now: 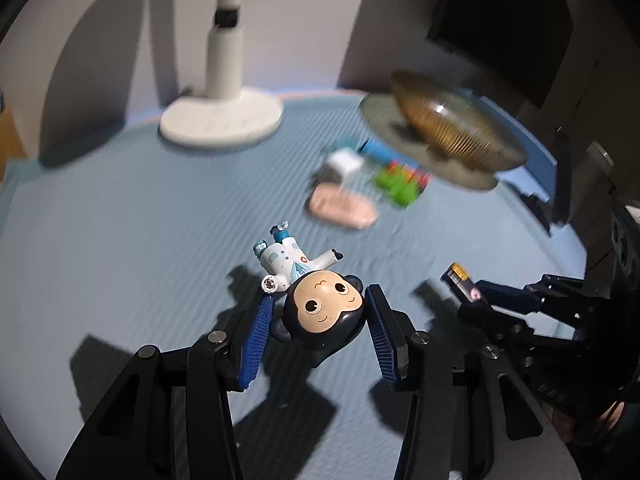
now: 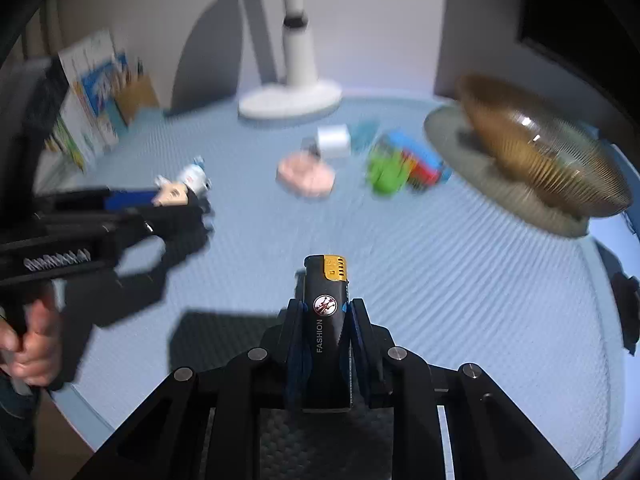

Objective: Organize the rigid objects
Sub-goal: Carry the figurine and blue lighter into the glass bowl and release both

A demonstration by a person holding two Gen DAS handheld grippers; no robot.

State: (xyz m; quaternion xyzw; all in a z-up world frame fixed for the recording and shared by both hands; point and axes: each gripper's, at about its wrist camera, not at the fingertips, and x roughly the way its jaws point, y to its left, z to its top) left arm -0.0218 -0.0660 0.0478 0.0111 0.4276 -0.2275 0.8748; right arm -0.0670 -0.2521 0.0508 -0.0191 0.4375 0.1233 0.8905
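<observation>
My left gripper (image 1: pixel 320 304) is shut on the black head of a small toy figure (image 1: pixel 316 300) in a white suit, held above the blue mat; it also shows in the right wrist view (image 2: pixel 176 190). My right gripper (image 2: pixel 326 308) is shut on a black lighter (image 2: pixel 326 304) with a gold top, marked FASHION; the lighter also shows in the left wrist view (image 1: pixel 464 284). An amber ribbed glass bowl (image 1: pixel 456 124) on a round grey mat (image 1: pixel 400 136) stands at the back right, also in the right wrist view (image 2: pixel 540 152).
On the blue mat lie a pink object (image 2: pixel 306 176), a white cube (image 2: pixel 332 140), and a green and coloured block toy (image 2: pixel 400 168). A white lamp base (image 2: pixel 290 100) stands at the back. Books (image 2: pixel 92 92) lean at the left.
</observation>
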